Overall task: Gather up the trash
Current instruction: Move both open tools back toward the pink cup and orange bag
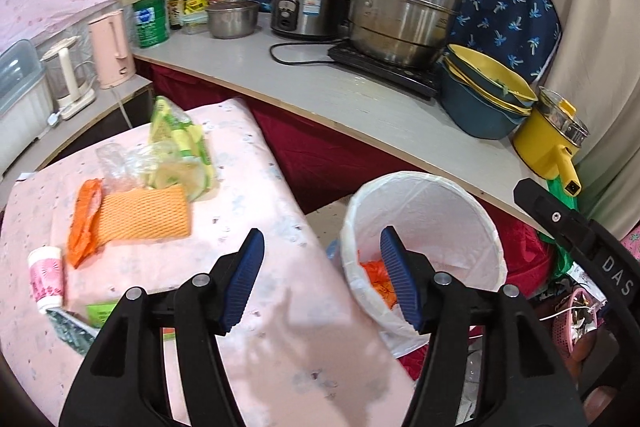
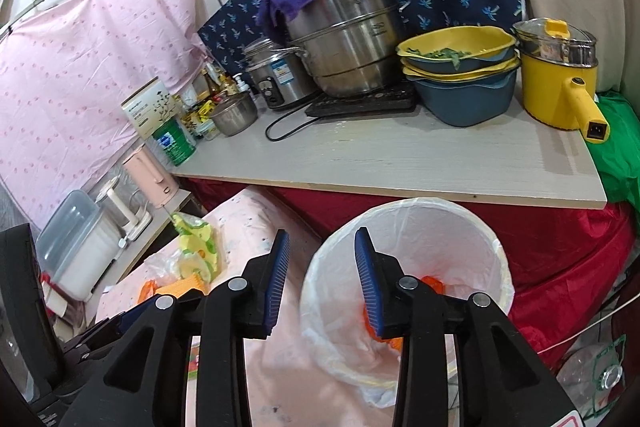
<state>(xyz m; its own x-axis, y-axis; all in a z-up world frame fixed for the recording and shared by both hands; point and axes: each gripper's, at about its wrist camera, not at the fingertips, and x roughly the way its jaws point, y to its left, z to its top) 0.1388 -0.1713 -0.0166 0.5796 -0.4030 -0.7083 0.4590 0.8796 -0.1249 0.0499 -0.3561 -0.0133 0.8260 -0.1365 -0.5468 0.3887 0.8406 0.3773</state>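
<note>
A white-lined trash bin (image 1: 472, 203) stands on the floor right of the pink-clothed table (image 1: 256, 211); orange trash (image 1: 374, 273) lies inside it. It also shows in the right wrist view (image 2: 492, 251). On the table lie an orange foam net (image 1: 146, 213), an orange wrapper (image 1: 82, 223), a yellow-green snack bag (image 1: 180, 143), clear plastic (image 1: 116, 161) and a pink-white paper cup (image 1: 46, 279). My left gripper (image 1: 322, 247) is open and empty over the table edge beside the bin. My right gripper (image 2: 322, 251) is open and empty above the bin's left rim.
A grey counter (image 1: 360, 99) behind holds a large steel pot (image 1: 404, 15), rice cooker (image 1: 304, 3), stacked yellow-blue bowls (image 1: 486, 95) and a yellow electric pot (image 1: 552, 139). A pink kettle (image 1: 112, 49) stands left. Red cloth (image 2: 560, 251) and floor clutter lie right of the bin.
</note>
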